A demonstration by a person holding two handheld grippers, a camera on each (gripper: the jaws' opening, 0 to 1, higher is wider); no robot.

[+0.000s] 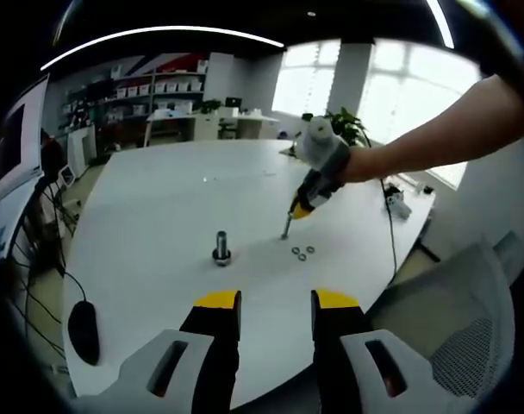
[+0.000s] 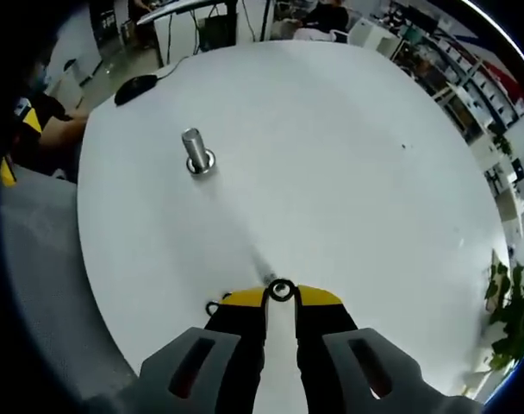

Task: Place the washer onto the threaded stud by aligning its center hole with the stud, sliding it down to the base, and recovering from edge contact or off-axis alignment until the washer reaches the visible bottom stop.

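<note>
Jaws first: in the left gripper view our left gripper (image 1: pixel 276 304) stands with its yellow-tipped jaws apart and nothing between them, held above the near edge of the white counter (image 1: pixel 159 216). Ahead of them, upright on the counter, we see the stud (image 1: pixel 221 247) with a ring around its foot. To its right, well apart from it, two spare washers (image 1: pixel 302 253) lie flat, just beside each other. The right gripper (image 1: pixel 288 224) comes in from the right on a person's bare arm, its tip pointing down at the counter close to those washers; from here we cannot tell how its jaws stand. A black mouse (image 1: pixel 83 330) lies by the counter's left edge, and a grey mesh chair (image 1: pixel 469 336) stands at the lower right.

In the right gripper view our right gripper (image 2: pixel 281 296) has its jaws together on the washer (image 2: pixel 281 290), which sits at their very tips, low over the counter (image 2: pixel 348 172). The stud (image 2: pixel 196 152) stands well apart from the washer, up and to the left. Another washer (image 2: pixel 213 307) peeks out beside the left jaw.
</note>
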